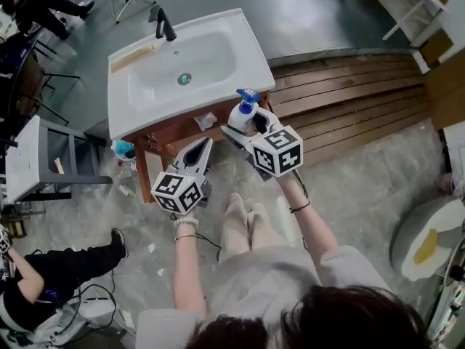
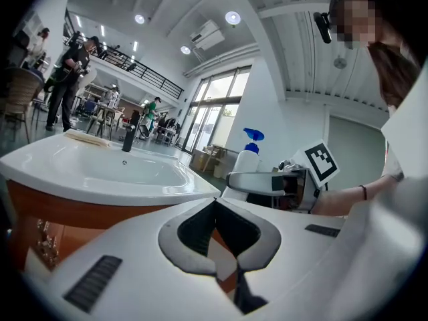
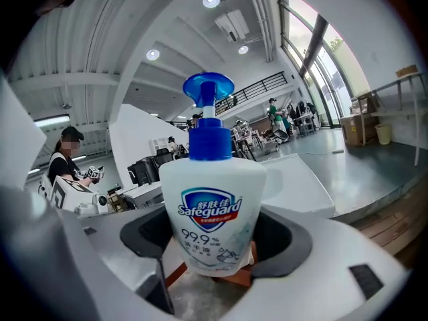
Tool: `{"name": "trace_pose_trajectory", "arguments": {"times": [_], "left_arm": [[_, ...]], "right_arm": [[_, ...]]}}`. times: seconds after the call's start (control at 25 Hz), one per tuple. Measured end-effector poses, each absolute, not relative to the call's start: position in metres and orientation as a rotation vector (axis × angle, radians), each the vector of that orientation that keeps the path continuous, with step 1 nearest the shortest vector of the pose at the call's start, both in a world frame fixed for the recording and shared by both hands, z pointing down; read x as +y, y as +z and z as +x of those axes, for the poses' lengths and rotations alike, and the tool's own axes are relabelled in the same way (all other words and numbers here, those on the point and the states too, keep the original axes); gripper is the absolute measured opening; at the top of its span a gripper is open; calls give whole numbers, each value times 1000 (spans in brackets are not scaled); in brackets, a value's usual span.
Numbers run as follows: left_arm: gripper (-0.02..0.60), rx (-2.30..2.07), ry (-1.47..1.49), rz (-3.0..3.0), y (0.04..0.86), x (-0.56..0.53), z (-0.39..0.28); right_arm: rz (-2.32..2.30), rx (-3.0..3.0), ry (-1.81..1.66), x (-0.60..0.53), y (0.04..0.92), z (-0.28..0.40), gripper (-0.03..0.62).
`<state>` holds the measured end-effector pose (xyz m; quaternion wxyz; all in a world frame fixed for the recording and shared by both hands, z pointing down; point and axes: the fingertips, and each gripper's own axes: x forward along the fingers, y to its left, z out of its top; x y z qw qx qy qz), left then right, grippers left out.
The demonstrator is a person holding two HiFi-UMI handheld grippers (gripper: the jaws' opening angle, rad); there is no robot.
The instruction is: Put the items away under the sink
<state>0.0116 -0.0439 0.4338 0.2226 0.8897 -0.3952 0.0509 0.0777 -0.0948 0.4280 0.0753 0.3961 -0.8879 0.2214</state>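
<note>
A white soap bottle [image 3: 210,212] with a blue pump stands upright between the jaws of my right gripper [image 3: 214,243], which is shut on its lower body. In the head view, the bottle [image 1: 244,109] and right gripper [image 1: 243,127] hang just off the front right corner of the white sink [image 1: 240,31]. The sink sits on a brown wooden cabinet [image 1: 171,131]. My left gripper [image 1: 206,144] is lower and to the left, in front of the cabinet. Its jaws [image 2: 215,204] meet at the tips with nothing between them. The left gripper view shows the bottle [image 2: 246,160] off to the right.
A black faucet [image 1: 163,24] stands at the back of the sink. A blue-capped item [image 1: 123,150] lies low at the cabinet's left. A grey stool [image 1: 33,158] is at the left, a person [image 1: 51,282] sits on the floor at lower left, and wooden decking [image 1: 349,93] lies to the right.
</note>
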Motion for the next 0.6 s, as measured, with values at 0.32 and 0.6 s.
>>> {"name": "trace_pose_trajectory", "arguments": {"times": [0.32, 0.6], "left_arm": [[-3, -1139, 152, 2431, 473, -52, 8], [-3, -1159, 182, 2428, 503, -60, 8]], "right_arm": [[1169, -2672, 659, -106, 465, 85, 364], [1141, -2670, 664, -108, 497, 83, 364]]}}
